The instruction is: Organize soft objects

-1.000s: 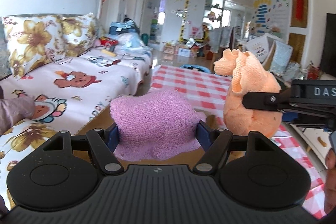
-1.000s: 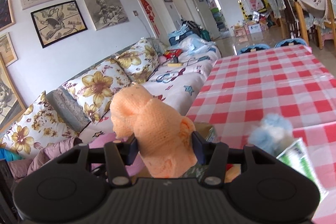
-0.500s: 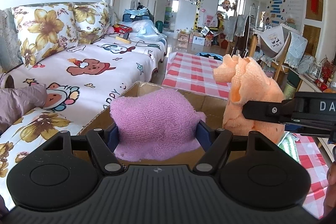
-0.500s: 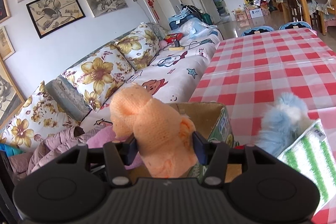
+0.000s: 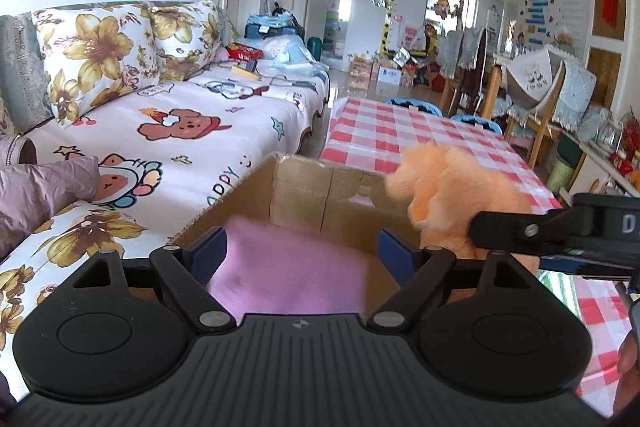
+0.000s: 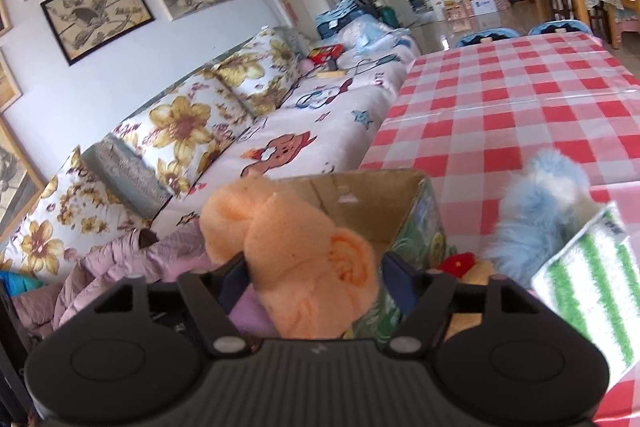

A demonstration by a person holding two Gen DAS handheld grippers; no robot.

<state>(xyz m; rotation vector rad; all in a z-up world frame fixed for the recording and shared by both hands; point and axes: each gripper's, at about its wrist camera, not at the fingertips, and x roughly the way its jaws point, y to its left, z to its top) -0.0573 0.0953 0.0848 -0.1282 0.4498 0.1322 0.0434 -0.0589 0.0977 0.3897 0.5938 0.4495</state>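
1. Cardboard is the target here: an open cardboard box [image 5: 320, 187] stands at the near left edge of the bench [image 6: 520, 99], beside the sofa [image 5: 168, 131], so that soft things can be dropped in from above.
2. The left gripper [image 5: 302, 251] hangs over the box mouth with its fingers spread wide. They have just been opening, and the pink knitted cloth [image 5: 288, 267] shows blurred between them, touching neither pad, which suggests it is falling into the box.
3. The right gripper [image 6: 312, 279] sits just to the right, over the same box. Its fingers have also just been opening; the orange knitted toy [image 6: 296, 251] lies between them, and no squeeze on it can be seen, so it looks released as well.
4. Both pieces are brought over the box together, likely so that one visit stores two items.
5. On the bench to the right of the box, a fluffy blue toy [image 6: 536, 207], a green-striped cloth [image 6: 588, 291] and a small red thing [image 6: 458, 261] wait outside it, so the sorting appears unfinished.
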